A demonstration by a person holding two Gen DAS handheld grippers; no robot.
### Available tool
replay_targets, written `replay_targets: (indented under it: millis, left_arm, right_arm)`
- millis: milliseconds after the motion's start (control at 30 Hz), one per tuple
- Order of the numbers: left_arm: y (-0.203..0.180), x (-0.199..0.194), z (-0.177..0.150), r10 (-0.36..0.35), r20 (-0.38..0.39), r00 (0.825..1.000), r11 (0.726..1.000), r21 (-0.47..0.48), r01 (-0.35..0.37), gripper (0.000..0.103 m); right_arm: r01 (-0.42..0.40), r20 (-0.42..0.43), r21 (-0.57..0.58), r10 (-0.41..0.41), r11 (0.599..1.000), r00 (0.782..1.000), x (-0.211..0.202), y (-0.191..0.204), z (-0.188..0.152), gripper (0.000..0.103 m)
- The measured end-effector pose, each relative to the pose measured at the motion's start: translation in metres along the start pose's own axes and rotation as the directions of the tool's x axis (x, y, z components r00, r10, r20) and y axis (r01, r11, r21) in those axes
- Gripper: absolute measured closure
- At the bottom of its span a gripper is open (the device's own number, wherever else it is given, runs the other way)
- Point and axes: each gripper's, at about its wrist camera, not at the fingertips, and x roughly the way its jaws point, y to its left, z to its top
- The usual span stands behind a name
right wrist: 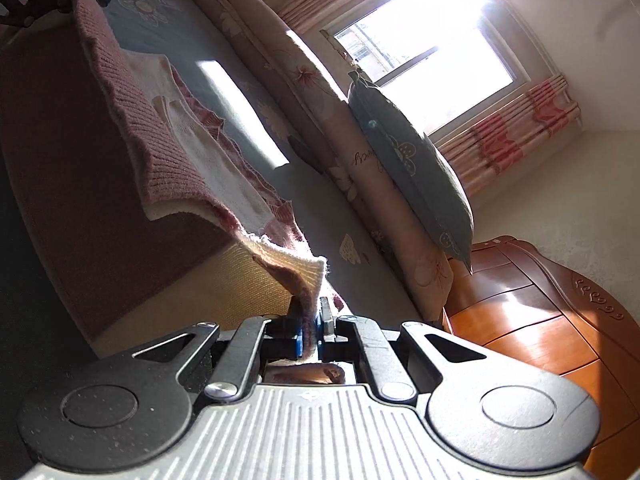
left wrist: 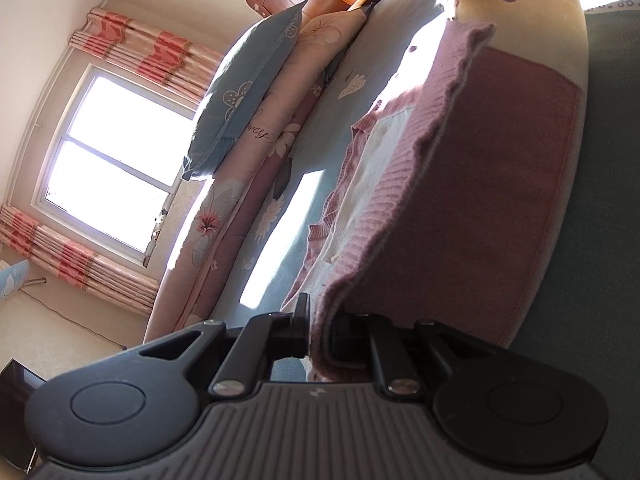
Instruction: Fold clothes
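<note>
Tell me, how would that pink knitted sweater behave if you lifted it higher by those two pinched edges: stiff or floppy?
Probably floppy: the pink sweater already sags between the right gripper and the left gripper. Its thick ribbed knit suggests it is heavy enough to drape and stretch. The fuzzy yarn likely resists slipping out.

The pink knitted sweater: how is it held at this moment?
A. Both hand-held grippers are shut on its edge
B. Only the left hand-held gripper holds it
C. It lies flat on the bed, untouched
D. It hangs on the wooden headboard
A: the left hand-held gripper and the right hand-held gripper each pinch an edge of the pink knitted sweater, lifting it over the bed.
</note>
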Motion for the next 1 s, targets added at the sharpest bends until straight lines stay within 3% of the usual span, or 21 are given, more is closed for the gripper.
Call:
replay_targets:
  millis: [333, 567, 833, 1000]
  left_arm:
    - [0.020, 0.061, 0.010, 0.006, -0.002, 1.000, 0.999, -0.040, -0.006, 0.092]
    - [0.028, 0.111, 0.011, -0.030, -0.027, 0.999, 0.996, -0.083, 0.027, 0.092]
    - [0.037, 0.154, 0.010, -0.078, -0.059, 0.995, 0.989, -0.129, 0.070, 0.090]
    - [0.042, 0.169, 0.010, -0.114, -0.073, 0.991, 0.979, -0.176, 0.100, 0.089]
  right_arm:
    - [0.047, 0.021, -0.005, -0.047, 0.999, 0.999, 0.069, -0.013, 0.023, 0.096]
    - [0.075, 0.031, -0.027, -0.074, 0.997, 0.997, 0.129, -0.015, 0.040, 0.096]
    - [0.035, -0.004, -0.065, -0.036, 0.997, 0.999, 0.185, 0.000, 0.047, 0.096]
    - [0.020, -0.017, -0.060, -0.021, 0.998, 1.000, 0.199, 0.005, 0.045, 0.096]
